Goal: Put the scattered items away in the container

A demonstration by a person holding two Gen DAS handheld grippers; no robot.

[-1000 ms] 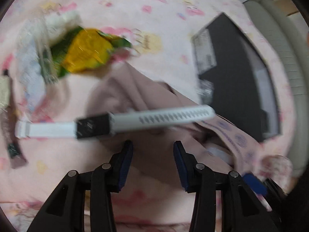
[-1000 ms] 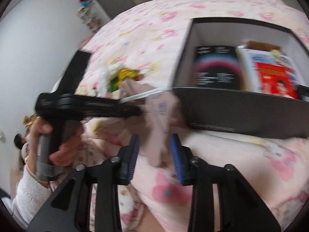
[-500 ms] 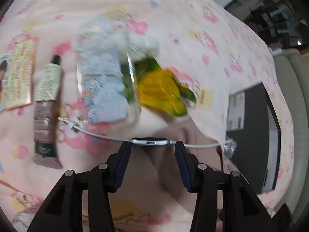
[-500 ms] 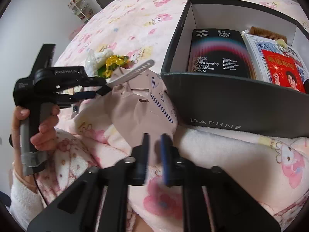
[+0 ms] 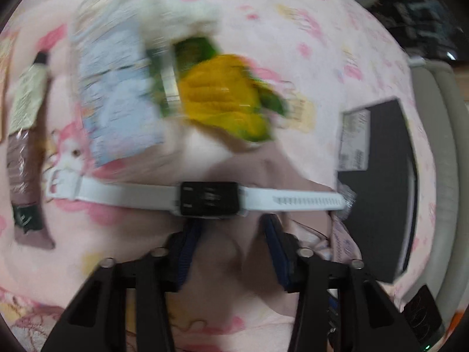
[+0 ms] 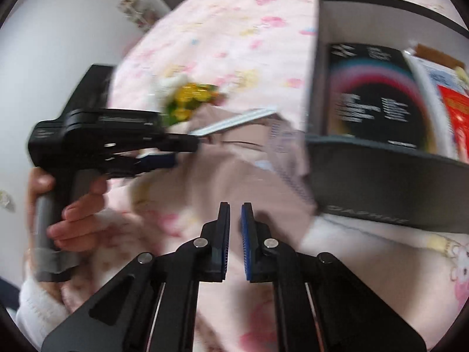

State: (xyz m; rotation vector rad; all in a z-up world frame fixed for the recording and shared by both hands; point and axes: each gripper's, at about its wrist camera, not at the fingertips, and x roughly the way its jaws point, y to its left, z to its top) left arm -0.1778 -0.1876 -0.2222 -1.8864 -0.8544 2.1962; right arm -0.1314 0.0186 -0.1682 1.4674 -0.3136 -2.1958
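Left wrist view: the left gripper [image 5: 231, 231] had its fingers spread, with the white-strapped watch [image 5: 208, 198] lying crosswise just past the tips; whether they gripped it I cannot tell. It sat over the pink bedspread [image 5: 293, 8], near a yellow-green packet [image 5: 222, 99]. Right wrist view: the right gripper [image 6: 235, 234] was nearly clenched on nothing, beside the black box [image 6: 381, 187] holding packages.

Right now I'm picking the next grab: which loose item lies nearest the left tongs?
The white-strapped watch, stretched across just beyond the left tongs. The yellow-green packet, blue-white packet and tube lie farther off.
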